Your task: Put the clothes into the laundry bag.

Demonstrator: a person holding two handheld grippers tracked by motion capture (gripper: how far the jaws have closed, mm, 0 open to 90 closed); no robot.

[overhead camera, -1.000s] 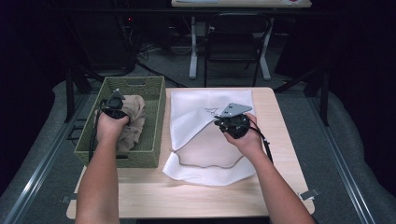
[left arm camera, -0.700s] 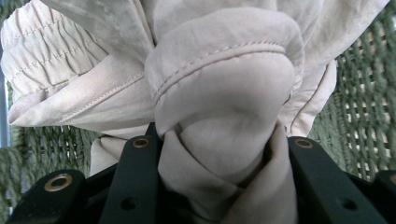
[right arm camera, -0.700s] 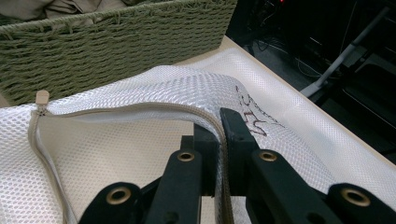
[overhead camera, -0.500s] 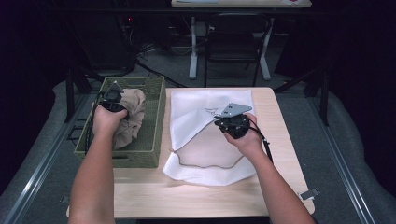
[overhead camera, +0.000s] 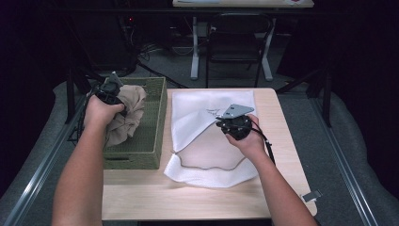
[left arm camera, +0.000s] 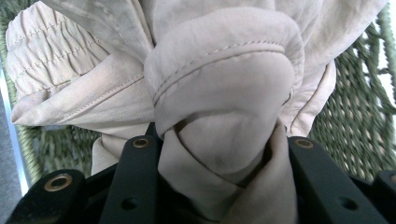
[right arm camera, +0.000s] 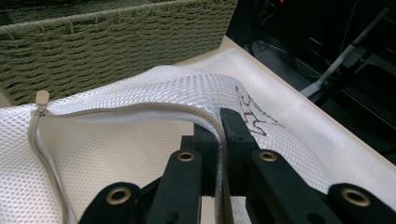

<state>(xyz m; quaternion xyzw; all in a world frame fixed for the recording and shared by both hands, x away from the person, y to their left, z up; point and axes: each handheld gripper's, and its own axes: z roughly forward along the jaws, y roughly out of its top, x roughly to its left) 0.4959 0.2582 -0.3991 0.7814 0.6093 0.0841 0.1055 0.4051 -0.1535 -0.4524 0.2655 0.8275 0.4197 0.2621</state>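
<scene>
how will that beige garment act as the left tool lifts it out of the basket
The beige garment is probably floppy: it bunches and folds around the left tool. It likely drapes and trails, since loose folds hang down into the basket in the high view. It looks thin and light, so it may snag on the weave.

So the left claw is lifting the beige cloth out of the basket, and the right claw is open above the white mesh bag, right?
Not quite. The right claw is shut on the mesh bag's zipper edge, as the right gripper view shows. The left claw does hold the beige cloth over the basket.
</scene>
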